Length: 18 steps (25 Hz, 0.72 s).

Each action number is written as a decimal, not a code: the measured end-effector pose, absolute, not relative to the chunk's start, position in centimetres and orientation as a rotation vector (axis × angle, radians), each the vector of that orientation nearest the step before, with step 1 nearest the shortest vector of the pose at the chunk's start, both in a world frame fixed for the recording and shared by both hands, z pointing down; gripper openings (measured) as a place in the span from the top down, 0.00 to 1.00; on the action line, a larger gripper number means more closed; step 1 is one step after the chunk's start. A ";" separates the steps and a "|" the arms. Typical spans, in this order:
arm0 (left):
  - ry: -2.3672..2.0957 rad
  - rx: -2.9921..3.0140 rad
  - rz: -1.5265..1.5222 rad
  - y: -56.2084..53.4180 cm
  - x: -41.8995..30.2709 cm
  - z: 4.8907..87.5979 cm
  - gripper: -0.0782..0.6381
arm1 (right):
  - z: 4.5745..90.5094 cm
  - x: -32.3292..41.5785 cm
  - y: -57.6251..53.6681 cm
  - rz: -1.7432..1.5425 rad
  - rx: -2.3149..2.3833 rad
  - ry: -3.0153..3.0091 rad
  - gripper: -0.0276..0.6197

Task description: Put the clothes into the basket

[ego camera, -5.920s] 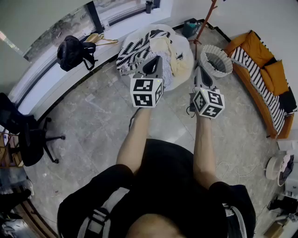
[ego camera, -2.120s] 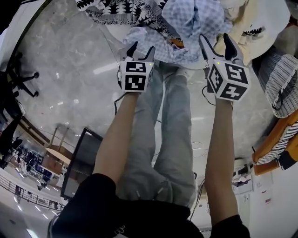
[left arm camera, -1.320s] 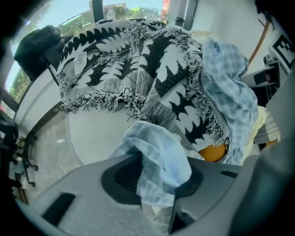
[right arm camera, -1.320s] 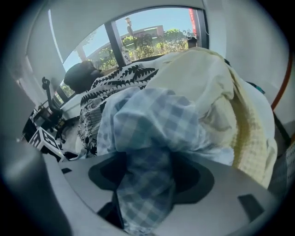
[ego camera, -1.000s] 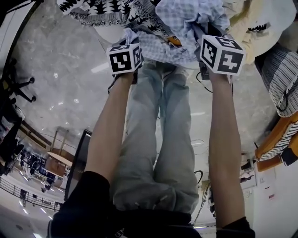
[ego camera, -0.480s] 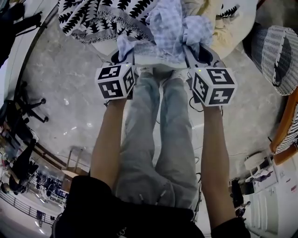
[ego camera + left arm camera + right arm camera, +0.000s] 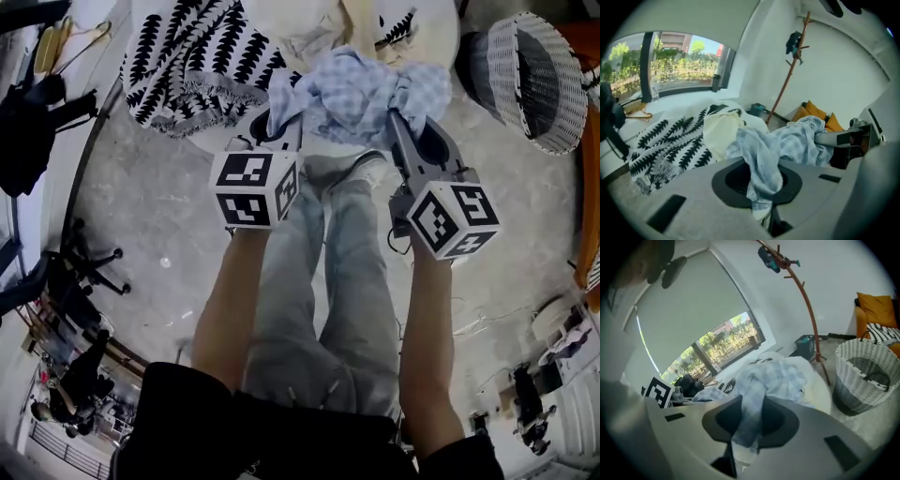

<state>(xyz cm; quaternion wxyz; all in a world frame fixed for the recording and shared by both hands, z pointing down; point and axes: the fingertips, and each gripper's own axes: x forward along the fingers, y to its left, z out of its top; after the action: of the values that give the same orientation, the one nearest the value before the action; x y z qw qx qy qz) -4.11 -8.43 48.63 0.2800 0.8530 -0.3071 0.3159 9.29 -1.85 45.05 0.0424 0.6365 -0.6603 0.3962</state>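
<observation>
A light blue checked shirt (image 7: 352,94) hangs stretched between my two grippers, lifted above the clothes pile. My left gripper (image 7: 281,122) is shut on its left end, and the cloth is pinched between the jaws in the left gripper view (image 7: 761,208). My right gripper (image 7: 405,120) is shut on the right end, with fabric bunched between its jaws (image 7: 740,446). The shirt (image 7: 797,140) (image 7: 773,373) drapes over both jaw fronts. The white wicker basket (image 7: 525,80) stands on the floor to the right, also in the right gripper view (image 7: 865,376), apart from both grippers.
A black-and-white patterned blanket (image 7: 187,66) and a cream garment (image 7: 375,23) lie on the round white pouf (image 7: 441,33). A coat stand (image 7: 806,301) and an orange sofa (image 7: 876,305) are beyond the basket. A black bag (image 7: 28,103) and an office chair (image 7: 84,267) are at left.
Both grippers have risen with the checked shirt, pulling it up off the pile. The basket now shows more fully at the upper right of the head view.
</observation>
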 end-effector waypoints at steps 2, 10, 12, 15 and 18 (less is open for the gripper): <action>-0.770 2.344 0.825 -8.2 -1.0 46.7 0.85 | 43.0 11.2 -1.0 1.185 2.013 -2.022 0.83; -0.554 2.534 0.771 -7.9 9.9 41.6 0.85 | 37.5 19.2 2.1 1.001 2.265 -1.959 0.83; -0.503 2.573 0.738 -8.5 12.2 42.3 0.85 | 37.8 20.5 2.0 0.943 2.310 -1.965 0.83; -0.419 2.660 0.692 -8.7 17.0 41.1 0.85 | 36.5 23.5 2.3 0.851 2.386 -1.961 0.83; -0.290 2.772 0.622 -5.9 26.0 33.0 0.85 | 28.2 30.7 5.3 0.711 2.477 -1.931 0.83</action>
<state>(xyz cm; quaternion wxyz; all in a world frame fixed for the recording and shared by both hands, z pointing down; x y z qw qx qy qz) 25.95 -5.91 33.03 0.1426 0.9608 -0.1006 0.2154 30.65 5.30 28.19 -0.0392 0.7686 -0.5992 0.2208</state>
